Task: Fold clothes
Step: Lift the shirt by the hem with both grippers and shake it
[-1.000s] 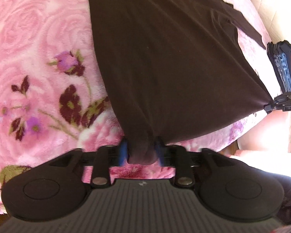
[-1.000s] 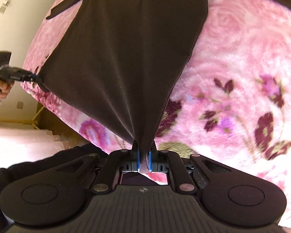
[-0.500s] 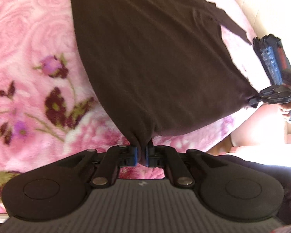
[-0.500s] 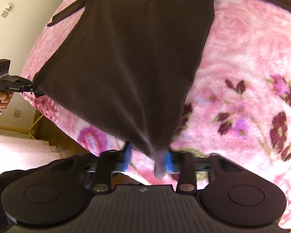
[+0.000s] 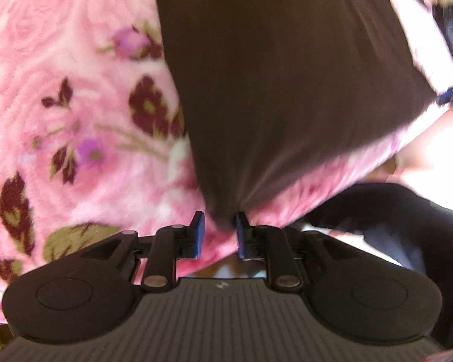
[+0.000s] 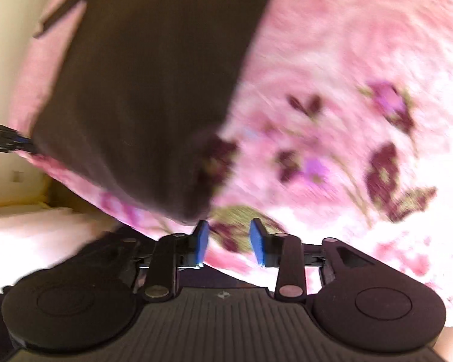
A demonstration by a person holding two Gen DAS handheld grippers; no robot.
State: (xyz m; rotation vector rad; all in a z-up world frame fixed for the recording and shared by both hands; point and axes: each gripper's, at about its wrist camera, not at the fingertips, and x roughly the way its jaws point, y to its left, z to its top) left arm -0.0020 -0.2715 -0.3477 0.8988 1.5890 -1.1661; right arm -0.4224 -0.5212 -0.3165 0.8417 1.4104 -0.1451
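Dark brown garment (image 5: 281,90) lies spread on the pink floral blanket (image 5: 60,96), its long axis running away from both grippers toward the far side of the blanket, where a narrow strip of it — sleeve or strap, too blurred to tell — pokes out sideways.

Left gripper (image 5: 217,232): fingers spread, blue pads showing. The garment's near left corner sits bunched right at the gap between the pads, touching or nearly so; no clamping visible, the cloth appears loose rather than pinched. From this gripper the garment lies straight ahead and a little to the right.

Right gripper (image 6: 229,236): fingers spread wide, nothing between them but blanket. The garment's near right corner hangs just ahead and to the left of its left pad (image 6: 201,238), at most grazing the pad's tip. Both views are motion-blurred.

Each gripper therefore stands at one near corner, and the near hem runs crosswise between them. The left is the closer of the two to its corner.

Judgement: the scene fits either a hem just set down after straightening, or corners about to be taken up for a fold; the frames do not settle which. Either way, any lengthwise fold would carry the near hem along that long axis, away from the grippers, so the corners' alignment matters most.
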